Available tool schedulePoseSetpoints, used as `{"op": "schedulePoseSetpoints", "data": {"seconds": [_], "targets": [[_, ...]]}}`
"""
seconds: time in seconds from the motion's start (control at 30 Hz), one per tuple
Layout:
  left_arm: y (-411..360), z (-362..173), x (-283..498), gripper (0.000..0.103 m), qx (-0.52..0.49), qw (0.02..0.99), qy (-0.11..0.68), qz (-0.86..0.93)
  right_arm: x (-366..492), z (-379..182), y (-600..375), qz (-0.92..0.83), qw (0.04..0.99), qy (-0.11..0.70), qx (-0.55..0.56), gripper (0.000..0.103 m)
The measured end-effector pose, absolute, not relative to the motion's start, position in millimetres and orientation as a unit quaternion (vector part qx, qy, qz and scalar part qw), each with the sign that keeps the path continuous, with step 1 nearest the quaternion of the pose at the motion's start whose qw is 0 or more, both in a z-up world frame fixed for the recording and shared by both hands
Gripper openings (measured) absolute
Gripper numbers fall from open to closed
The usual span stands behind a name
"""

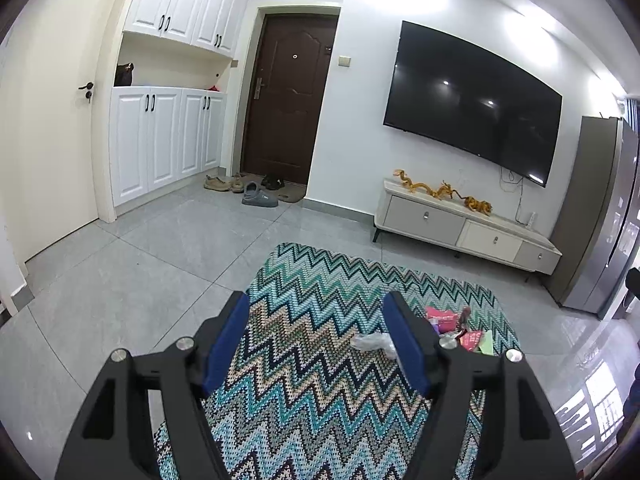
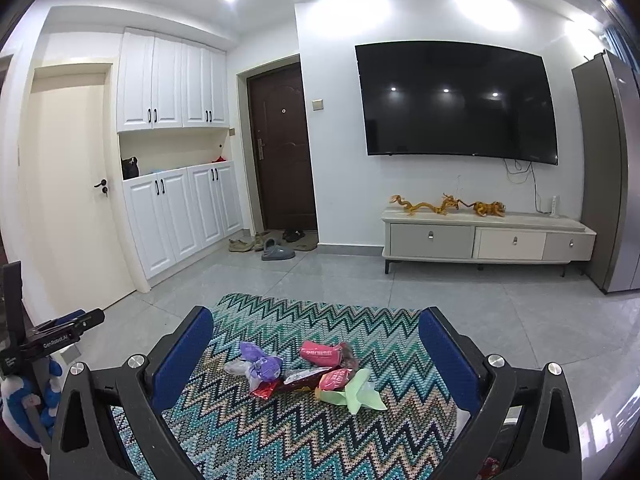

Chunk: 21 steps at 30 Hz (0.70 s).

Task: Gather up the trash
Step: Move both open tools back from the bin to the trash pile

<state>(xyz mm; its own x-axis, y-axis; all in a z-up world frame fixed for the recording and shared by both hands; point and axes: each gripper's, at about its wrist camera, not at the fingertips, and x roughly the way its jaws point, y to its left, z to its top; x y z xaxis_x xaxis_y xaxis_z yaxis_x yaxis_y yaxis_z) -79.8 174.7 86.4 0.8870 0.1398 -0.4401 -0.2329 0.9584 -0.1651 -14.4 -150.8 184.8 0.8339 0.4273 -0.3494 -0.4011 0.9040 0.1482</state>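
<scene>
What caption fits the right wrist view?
Open right tool faces a trash pile on the zigzag rug.

Black gripper (image 2: 316, 356) frames, blue pads (image 2: 184, 356), silver screws.

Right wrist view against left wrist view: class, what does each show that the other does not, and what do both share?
Only the right wrist view shows the purple wrapper, the green paper in full and the left gripper. Only the left wrist view shows a dark object at its right edge. Both show the rug, pink packet, TV and door.
</scene>
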Motion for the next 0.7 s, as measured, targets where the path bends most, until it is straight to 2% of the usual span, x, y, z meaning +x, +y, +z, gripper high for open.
{"op": "schedulePoseSetpoints", "data": {"seconds": [0.37,0.7], "targets": [[165,48,-26,0.068,-0.104,0.955,0.269,0.062,21,156,-148,0.213,0.948,0.235,0.036,0.103],[146,-12,43,0.068,-0.079,0.938,0.338,0.005,86,93,-142,0.211,0.923,0.318,0.046,0.084]]}}
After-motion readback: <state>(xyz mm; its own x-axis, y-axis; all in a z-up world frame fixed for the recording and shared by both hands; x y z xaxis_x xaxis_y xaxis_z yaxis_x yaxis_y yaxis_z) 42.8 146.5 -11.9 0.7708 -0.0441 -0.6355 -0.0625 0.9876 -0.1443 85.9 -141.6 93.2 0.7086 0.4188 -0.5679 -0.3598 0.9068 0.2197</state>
